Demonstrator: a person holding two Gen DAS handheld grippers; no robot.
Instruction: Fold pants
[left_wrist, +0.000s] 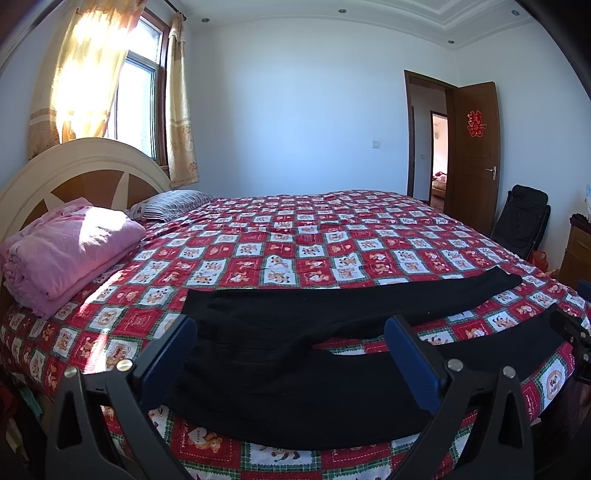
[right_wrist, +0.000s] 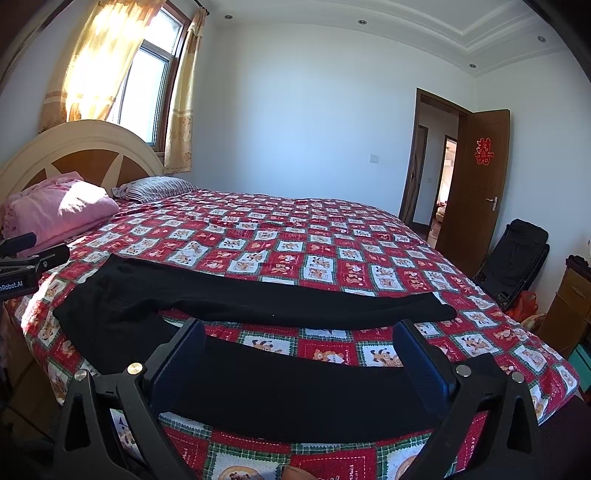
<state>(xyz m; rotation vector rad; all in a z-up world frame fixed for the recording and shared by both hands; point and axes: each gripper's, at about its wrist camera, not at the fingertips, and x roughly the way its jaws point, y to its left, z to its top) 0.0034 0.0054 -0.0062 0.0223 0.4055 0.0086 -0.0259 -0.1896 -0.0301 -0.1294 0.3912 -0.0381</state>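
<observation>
Looking along both wrist cameras, I see the black knitted pants (left_wrist: 295, 325) lying flat on the red and white checked cartoon bedspread (left_wrist: 280, 236), in the lower half of each frame, legs spread apart toward the right. My left gripper (left_wrist: 290, 354) is wide open, with its blue-padded fingers (left_wrist: 168, 354) above the waist part of the pants. My right gripper (right_wrist: 299, 358) is wide open too, over the nearer leg; I cannot tell if either touches the cloth. A folded pink blanket (left_wrist: 66, 247) sits at the left, just before the cream and brown wooden headboard (left_wrist: 81, 166).
</observation>
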